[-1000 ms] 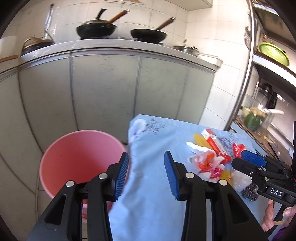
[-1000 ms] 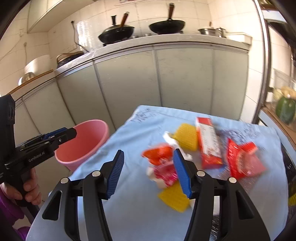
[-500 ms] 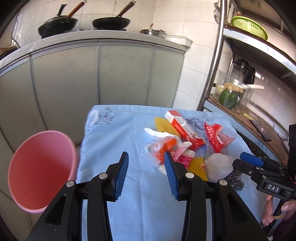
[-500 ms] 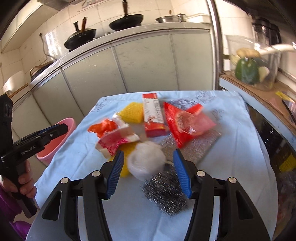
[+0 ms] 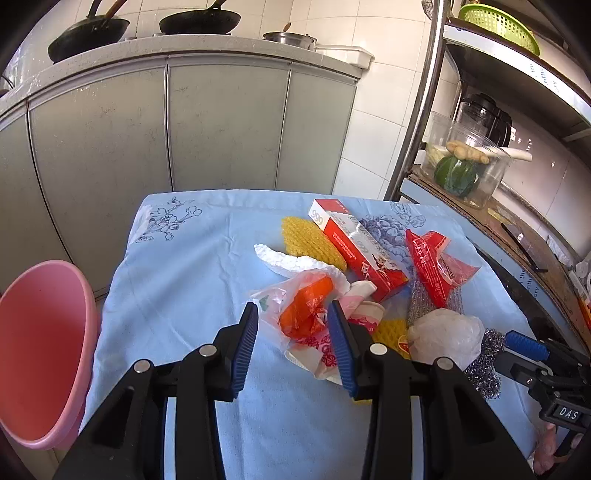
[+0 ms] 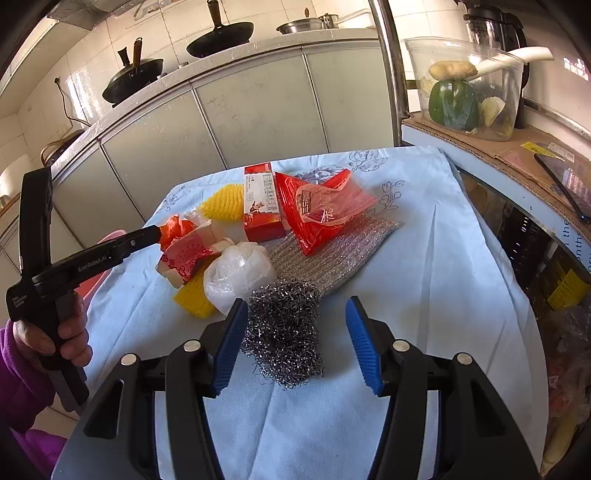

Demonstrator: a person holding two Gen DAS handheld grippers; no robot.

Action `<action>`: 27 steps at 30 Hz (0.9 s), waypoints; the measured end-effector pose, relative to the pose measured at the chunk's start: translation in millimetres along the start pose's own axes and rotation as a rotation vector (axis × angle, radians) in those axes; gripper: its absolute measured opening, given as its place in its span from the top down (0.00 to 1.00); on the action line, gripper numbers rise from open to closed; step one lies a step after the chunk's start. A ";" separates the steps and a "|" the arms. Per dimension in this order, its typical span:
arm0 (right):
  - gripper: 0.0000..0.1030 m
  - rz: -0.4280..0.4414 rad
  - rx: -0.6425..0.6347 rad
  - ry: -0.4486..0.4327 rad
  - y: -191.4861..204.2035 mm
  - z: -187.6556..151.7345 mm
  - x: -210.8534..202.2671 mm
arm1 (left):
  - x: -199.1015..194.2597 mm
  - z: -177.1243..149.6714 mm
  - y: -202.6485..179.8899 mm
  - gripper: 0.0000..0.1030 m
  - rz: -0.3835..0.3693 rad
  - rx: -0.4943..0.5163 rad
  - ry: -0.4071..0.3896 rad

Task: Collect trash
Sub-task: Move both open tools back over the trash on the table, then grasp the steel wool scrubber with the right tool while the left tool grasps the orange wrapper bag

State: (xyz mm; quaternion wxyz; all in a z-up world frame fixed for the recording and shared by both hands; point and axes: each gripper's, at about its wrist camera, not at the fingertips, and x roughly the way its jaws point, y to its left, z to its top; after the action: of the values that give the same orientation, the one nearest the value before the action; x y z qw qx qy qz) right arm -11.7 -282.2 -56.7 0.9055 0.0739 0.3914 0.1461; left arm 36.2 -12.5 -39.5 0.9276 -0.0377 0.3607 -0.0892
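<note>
Home kitchen, woks (image 5: 88, 33) on tiled counter (image 5: 184, 46), cabinet doors (image 5: 221, 125), vegetables (image 6: 452, 99)

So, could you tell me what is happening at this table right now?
A person is clearing a pile of trash off a blue cloth with two handheld tongs. The left tongs are open around an orange wrapper. The right tongs are open around a steel wool ball. Nothing is gripped yet, and the pink bin waits beside the table.
</note>
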 end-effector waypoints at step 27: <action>0.46 0.060 0.049 0.086 2.4 5.4 29.9 | -57.4 -17.0 13.8 0.94 -0.040 -0.017 -0.076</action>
State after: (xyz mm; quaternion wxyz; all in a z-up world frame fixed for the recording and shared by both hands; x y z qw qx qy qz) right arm 11.2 -270.4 -73.0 0.8809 0.1015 0.4312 0.1665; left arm -14.9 12.0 -15.9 0.9384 -0.0561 0.3249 -0.1034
